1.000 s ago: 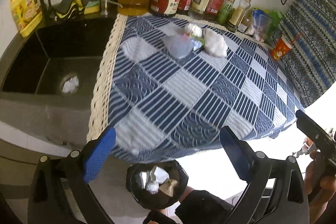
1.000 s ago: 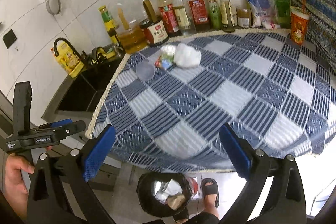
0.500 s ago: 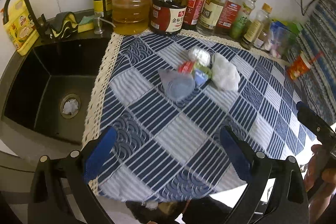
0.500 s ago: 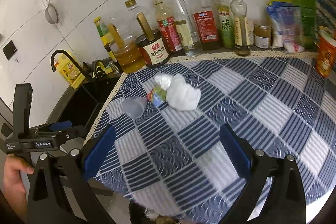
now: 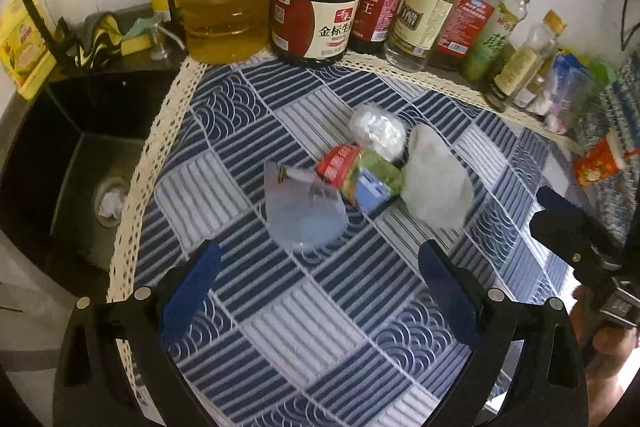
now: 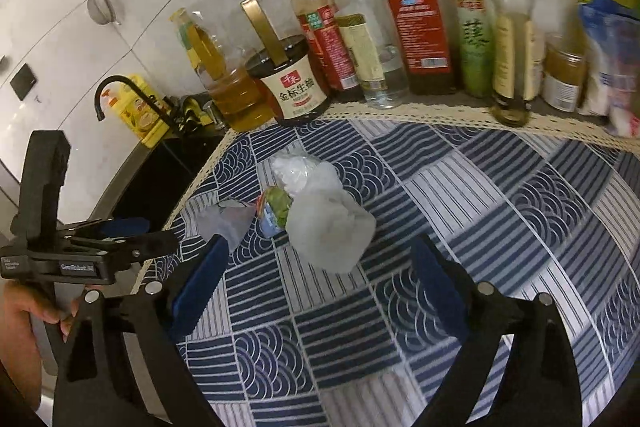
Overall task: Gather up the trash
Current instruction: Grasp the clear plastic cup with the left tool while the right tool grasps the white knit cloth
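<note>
Both tools stand spread, nothing between their pads; the right gripper (image 6: 316, 279) has just been narrowing slightly, while the left gripper (image 5: 320, 291) hangs wide. Nearest the left tool lies the clear plastic cup (image 5: 302, 211) on its side on the checked tablecloth (image 5: 304, 327). Just beyond the cup sits a crumpled snack wrapper (image 5: 360, 175); right of the wrapper a white tissue wad (image 5: 434, 183); behind it a plastic-wrapped ball (image 5: 376, 129). All judged light, soft and crushable. Pinch the cup across its rim and the wad through its middle.

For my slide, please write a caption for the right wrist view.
Open right tool nears a crumpled white bag among trash on the checked tablecloth.
</note>
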`<action>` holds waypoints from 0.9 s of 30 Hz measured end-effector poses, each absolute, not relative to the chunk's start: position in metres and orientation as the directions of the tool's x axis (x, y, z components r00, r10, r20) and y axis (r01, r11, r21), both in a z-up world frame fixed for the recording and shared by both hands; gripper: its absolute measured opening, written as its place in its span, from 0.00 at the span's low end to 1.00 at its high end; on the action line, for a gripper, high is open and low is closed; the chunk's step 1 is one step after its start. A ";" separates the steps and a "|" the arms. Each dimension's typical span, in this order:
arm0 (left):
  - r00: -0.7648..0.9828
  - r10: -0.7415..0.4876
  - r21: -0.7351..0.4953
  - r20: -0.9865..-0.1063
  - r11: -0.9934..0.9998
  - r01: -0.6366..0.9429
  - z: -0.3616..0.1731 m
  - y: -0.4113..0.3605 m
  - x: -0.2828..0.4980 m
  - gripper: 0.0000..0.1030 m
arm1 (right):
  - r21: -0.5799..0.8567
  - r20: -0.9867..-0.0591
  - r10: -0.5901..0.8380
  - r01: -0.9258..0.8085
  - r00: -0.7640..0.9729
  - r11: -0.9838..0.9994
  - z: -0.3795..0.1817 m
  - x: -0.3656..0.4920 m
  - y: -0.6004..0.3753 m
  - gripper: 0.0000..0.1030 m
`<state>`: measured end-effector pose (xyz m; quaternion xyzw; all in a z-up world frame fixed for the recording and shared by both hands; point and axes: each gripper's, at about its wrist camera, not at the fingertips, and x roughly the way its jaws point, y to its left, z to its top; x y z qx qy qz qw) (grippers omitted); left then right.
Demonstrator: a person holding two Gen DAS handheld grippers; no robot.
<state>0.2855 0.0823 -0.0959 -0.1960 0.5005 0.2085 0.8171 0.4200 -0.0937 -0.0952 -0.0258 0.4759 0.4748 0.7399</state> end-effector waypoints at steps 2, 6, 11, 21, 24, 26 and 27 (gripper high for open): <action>0.394 0.168 -0.081 -0.904 0.837 -0.542 -0.101 0.083 0.295 0.93 | 0.425 -0.722 0.687 -0.730 0.083 0.535 -0.099 0.426 -0.089 0.82; 0.363 0.180 -0.059 -0.914 0.828 -0.557 -0.115 0.089 0.308 0.93 | 0.434 -0.727 0.685 -0.739 0.050 0.515 -0.109 0.436 -0.076 0.73; 0.328 0.181 -0.049 -0.927 0.809 -0.586 -0.132 0.103 0.318 0.92 | 0.431 -0.747 0.665 -0.757 0.006 0.491 -0.123 0.444 -0.058 0.72; 0.281 0.148 -0.059 -0.948 0.787 -0.615 -0.157 0.120 0.330 0.79 | 0.384 -0.795 0.607 -0.787 -0.015 0.483 -0.155 0.455 -0.031 0.55; 0.270 0.132 -0.064 -0.954 0.788 -0.612 -0.164 0.121 0.332 0.67 | 0.386 -0.802 0.597 -0.787 -0.029 0.480 -0.162 0.458 -0.026 0.50; 0.262 0.131 -0.057 -0.956 0.795 -0.603 -0.167 0.121 0.333 0.54 | 0.389 -0.806 0.591 -0.786 -0.038 0.480 -0.166 0.458 -0.022 0.45; 0.262 0.131 -0.055 -0.956 0.798 -0.600 -0.168 0.121 0.333 0.54 | 0.395 -0.804 0.592 -0.786 -0.046 0.475 -0.167 0.458 -0.021 0.43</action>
